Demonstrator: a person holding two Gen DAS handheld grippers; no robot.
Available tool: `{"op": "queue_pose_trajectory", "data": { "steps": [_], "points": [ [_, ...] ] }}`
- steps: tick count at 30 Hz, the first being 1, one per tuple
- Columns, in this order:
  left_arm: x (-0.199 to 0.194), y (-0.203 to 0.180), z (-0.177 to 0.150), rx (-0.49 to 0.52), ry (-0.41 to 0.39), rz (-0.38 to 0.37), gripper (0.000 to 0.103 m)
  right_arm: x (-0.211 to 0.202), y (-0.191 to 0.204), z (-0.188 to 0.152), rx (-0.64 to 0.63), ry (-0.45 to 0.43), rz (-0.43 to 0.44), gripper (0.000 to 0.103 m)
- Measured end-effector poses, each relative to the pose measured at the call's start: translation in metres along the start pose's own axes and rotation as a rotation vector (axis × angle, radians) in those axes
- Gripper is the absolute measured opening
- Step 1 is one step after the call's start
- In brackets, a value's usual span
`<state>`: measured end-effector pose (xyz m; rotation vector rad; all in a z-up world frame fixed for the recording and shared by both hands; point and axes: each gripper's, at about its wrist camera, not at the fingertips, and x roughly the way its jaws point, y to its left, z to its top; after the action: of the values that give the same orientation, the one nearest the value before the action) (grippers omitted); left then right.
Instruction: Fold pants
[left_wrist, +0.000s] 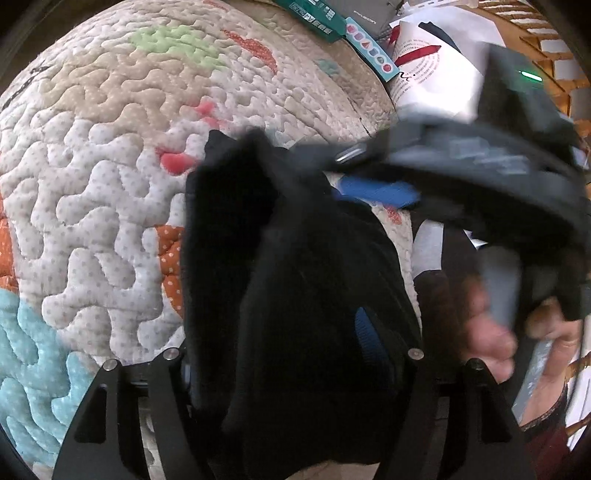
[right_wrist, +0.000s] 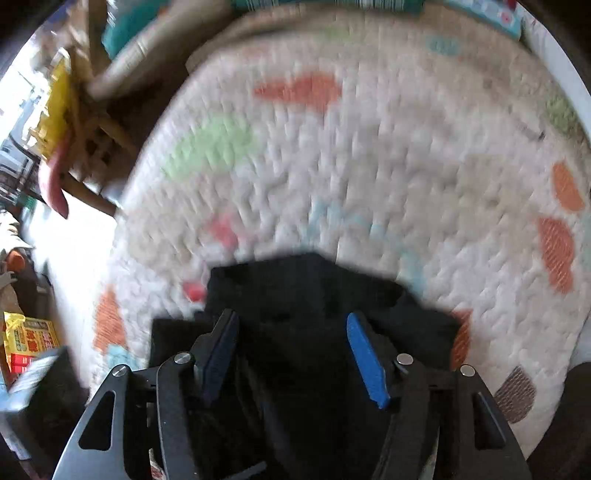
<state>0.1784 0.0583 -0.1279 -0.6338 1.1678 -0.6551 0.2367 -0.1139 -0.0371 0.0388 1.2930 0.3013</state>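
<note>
The left wrist view shows the soft, limp black pants (left_wrist: 295, 295) bunched in the clenched left hand-held gripper (left_wrist: 295, 354) above the quilt (left_wrist: 92, 166), while the right hand-held gripper (right_wrist: 295, 350) stands released over them; better take hold at an edge.

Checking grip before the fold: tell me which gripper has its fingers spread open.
The right gripper: its blue pads stand apart over the black pants. The left gripper is buried in bunched fabric.

A quilted mat (left_wrist: 110, 155) with colored patches; teal boxes (left_wrist: 314, 18) and white papers (left_wrist: 436, 66) beside it
</note>
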Motion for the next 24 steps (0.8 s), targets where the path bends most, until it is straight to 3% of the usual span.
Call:
{"op": "queue_pose_trajectory", "data": {
  "steps": [3,5,7,11,15,18,21,24],
  "points": [
    [-0.001,-0.002,-0.004,0.01,-0.019,0.007,0.07,-0.024,0.005,-0.001,-0.056,-0.045,0.019,0.066],
    [-0.002,-0.005,-0.01,0.034,-0.038,0.018,0.073,-0.017,0.015,-0.002,-0.101,-0.004,0.006,0.066],
    [0.0,-0.01,-0.013,0.069,-0.05,0.043,0.073,-0.001,0.034,-0.009,-0.174,0.05,-0.073,0.067],
    [0.002,-0.013,-0.013,0.097,-0.049,0.059,0.075,0.036,0.042,-0.016,-0.214,0.147,-0.168,0.081],
    [0.001,-0.007,-0.006,0.057,-0.023,0.01,0.08,-0.017,0.012,-0.014,-0.083,-0.021,-0.072,0.081],
    [0.001,-0.005,-0.003,0.046,-0.009,-0.018,0.086,-0.053,-0.027,-0.04,0.013,-0.1,-0.042,0.083],
    [0.004,-0.008,-0.002,0.059,-0.001,-0.033,0.094,-0.059,-0.058,-0.075,0.092,-0.117,-0.01,0.083],
    [0.005,-0.01,-0.003,0.08,0.007,-0.036,0.096,-0.045,-0.08,-0.103,0.179,-0.088,0.089,0.083]
  ]
}}
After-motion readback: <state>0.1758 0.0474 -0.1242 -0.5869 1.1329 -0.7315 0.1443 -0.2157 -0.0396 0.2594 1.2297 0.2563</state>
